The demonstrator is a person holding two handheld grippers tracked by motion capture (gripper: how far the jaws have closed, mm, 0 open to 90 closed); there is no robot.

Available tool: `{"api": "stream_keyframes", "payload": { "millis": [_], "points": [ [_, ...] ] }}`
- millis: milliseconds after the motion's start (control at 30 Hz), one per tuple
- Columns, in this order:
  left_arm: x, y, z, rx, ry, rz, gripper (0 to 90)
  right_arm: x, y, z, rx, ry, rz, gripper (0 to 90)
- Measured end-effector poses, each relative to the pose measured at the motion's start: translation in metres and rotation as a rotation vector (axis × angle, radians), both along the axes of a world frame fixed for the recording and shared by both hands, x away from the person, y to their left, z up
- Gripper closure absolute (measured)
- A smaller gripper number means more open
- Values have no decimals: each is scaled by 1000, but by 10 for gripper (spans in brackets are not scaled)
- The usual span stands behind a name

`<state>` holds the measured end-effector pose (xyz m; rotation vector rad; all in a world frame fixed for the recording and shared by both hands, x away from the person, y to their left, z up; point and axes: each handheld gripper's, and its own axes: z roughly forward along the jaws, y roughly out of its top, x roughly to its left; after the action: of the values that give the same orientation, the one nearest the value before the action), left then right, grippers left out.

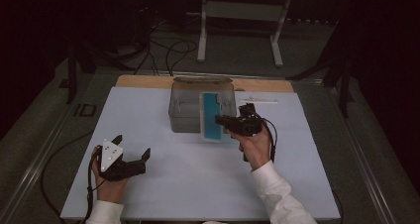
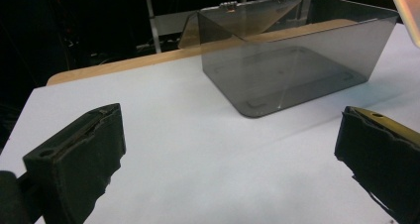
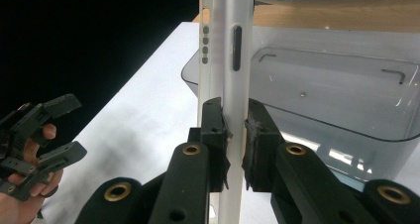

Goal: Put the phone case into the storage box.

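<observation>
My right gripper (image 1: pixel 221 120) is shut on the edge of a phone case (image 1: pixel 211 116) with a teal face and a white rim. It holds the case upright just in front of a clear grey plastic box (image 1: pixel 178 105). In the right gripper view the case's frosted edge (image 3: pixel 228 50) rises between the closed jaws (image 3: pixel 235 130), with the empty box (image 3: pixel 346 95) behind it. My left gripper (image 1: pixel 132 145) rests open on the white sheet at the near left, holding nothing. Its own view has the jaws (image 2: pixel 230 130) spread wide toward the box (image 2: pixel 297 60).
A white sheet (image 1: pixel 163 184) covers the table, with a strip of wood (image 1: pixel 143 81) bare at the back. The box's lid (image 1: pixel 202 79) hangs open behind it. A thin white strip (image 1: pixel 258 101) lies right of the box. Cables (image 1: pixel 168 50) and a white stand (image 1: pixel 240 11) lie beyond the table.
</observation>
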<state>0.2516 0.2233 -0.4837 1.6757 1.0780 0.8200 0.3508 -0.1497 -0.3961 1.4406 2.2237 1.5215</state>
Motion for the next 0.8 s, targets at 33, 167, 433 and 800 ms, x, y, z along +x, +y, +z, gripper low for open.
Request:
{"api": "stream_keyframes", "payload": {
  "millis": [33,167,433,800],
  "points": [
    [-1,1,-1,-5,-3,-3,2,1,1,1,-3,1,-3,818],
    [-3,0,-6,17,2,-9,2,2,3,6,-8,3,-6,818],
    [-8,3,-8,5,-20,0,2,6,2,11,-26,6,-16,818],
    [-11,5,-8,11,-30,13,3,15,0,23,-42,11,-45,818]
  ]
}}
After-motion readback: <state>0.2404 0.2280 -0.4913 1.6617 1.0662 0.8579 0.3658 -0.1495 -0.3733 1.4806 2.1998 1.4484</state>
